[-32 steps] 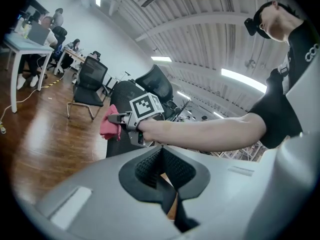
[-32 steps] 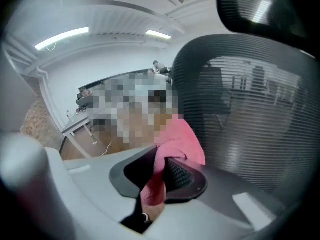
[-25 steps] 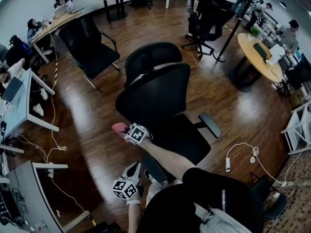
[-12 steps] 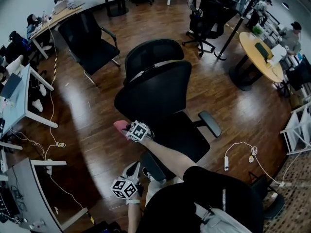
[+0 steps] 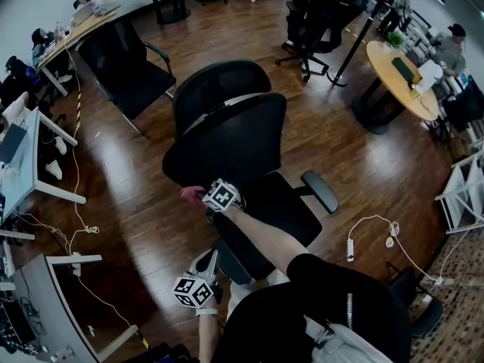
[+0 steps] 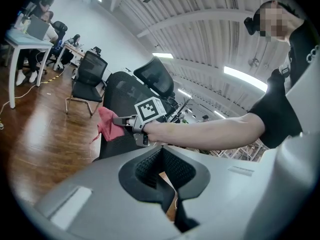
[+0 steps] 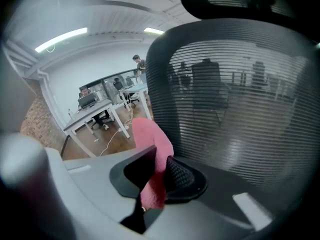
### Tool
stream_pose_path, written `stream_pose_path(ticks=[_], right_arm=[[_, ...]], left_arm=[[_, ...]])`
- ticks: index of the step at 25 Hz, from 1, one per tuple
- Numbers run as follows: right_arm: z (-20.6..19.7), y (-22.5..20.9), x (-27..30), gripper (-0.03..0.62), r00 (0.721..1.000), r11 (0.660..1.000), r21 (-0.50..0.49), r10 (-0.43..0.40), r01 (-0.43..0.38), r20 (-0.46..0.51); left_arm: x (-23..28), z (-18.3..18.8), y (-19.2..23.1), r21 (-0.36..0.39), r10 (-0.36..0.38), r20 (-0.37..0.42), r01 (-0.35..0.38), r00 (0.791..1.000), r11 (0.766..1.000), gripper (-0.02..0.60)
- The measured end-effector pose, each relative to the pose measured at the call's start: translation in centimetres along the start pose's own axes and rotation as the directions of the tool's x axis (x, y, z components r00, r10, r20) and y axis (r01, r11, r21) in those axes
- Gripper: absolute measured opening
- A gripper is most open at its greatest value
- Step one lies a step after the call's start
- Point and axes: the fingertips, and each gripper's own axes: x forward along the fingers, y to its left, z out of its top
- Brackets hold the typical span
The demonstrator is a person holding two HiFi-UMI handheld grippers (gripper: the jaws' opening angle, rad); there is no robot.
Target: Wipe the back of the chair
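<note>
The head view looks steeply down on the black chair (image 5: 227, 138) from overhead. The left gripper view, low and set back, tilts up at it. The right gripper view sits close against its mesh back (image 7: 240, 99); all three share the pink cloth (image 5: 189, 193)

Black mesh chair back (image 5: 227, 146) upright; pink cloth (image 7: 150, 144) bunched at its lower side edge.

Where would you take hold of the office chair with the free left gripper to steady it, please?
Probably the backrest's solid frame, on its left edge above the pink cloth, coming in sideways so the jaws straddle the rim. The mesh panel gives nothing to pinch, and the right gripper works lower.
</note>
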Motion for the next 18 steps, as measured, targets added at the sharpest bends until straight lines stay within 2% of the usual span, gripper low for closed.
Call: stream_pose_path(ticks=[13,18], right_arm=[[-2.5,-10.0,-4.7,0.043,0.999,0.998,0.057,-0.04,0.04,0.006],[-3.4,-13.3,-6.5,0.044,0.999,0.998,0.045,-0.038,0.037,0.018]], left_arm=[[6.6,-0.3,-3.2,-0.005,0.006,-0.024,-0.006,1.0,1.0,-0.009],[9.5,-0.4,-4.2,-0.002,0.005,-0.03,-0.005,1.0,1.0,-0.009]])
